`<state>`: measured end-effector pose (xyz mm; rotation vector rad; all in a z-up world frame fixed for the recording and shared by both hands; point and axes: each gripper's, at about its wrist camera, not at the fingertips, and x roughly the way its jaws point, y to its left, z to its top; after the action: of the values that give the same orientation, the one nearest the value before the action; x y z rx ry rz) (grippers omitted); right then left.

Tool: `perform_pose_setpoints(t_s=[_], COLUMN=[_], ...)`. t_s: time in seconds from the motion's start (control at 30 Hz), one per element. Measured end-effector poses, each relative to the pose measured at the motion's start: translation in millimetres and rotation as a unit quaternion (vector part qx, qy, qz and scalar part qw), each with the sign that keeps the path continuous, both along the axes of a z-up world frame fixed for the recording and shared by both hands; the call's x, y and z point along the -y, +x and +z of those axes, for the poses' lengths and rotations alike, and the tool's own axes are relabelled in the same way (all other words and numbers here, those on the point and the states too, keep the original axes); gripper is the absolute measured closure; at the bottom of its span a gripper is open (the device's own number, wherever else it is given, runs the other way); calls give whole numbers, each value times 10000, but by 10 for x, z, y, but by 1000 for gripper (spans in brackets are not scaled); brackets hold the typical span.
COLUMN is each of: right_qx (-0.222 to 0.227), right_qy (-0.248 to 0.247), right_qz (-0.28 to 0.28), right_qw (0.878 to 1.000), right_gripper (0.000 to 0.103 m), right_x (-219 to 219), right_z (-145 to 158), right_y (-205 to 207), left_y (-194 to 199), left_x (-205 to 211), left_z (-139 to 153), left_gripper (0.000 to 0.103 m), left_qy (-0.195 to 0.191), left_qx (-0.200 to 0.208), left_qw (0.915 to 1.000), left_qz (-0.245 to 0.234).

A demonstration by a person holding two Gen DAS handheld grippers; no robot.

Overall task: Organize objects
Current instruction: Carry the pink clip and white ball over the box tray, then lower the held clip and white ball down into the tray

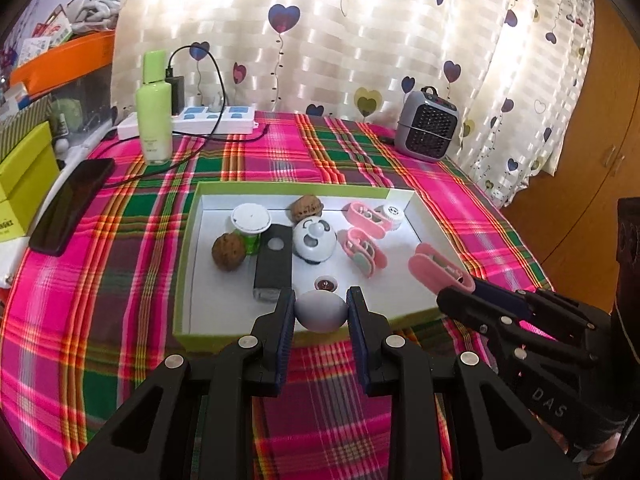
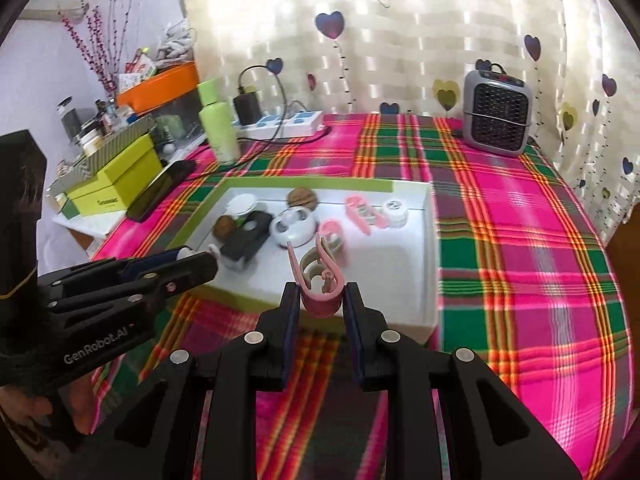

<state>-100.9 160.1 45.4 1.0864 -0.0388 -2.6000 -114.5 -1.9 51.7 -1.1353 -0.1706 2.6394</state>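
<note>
Left wrist view: the left gripper (image 1: 321, 307) squeezes a smooth grey egg-shaped ball (image 1: 320, 312) right above the near wall of the white box (image 1: 416, 212). The box lies straight ahead and below. The right gripper (image 2: 320, 300) clamps a pink plastic clip (image 2: 320, 280), its long side pointing up toward the box. Inside sit bumpy brown walnuts (image 1: 229, 251), more pink clips (image 1: 366, 252) and a round white toy (image 1: 314, 242).
</note>
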Motion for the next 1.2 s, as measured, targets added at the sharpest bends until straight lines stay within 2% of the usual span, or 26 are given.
perform_pose_setpoints(t_s=[0.63, 1.2], right_qx=[266, 462], right_qy=[43, 97], right_qz=[-250, -226], right_qw=[9993, 9986], right_gripper=[80, 80], right_x=[-186, -193], right_z=[-168, -288], right_y=[-467, -643], left_y=[-435, -568], left_x=[-96, -182], left_z=[-182, -245], left_gripper=[79, 79], left_qy=[-108, -121], left_qx=[212, 273], left_qw=[9997, 9995], left_qz=[64, 43])
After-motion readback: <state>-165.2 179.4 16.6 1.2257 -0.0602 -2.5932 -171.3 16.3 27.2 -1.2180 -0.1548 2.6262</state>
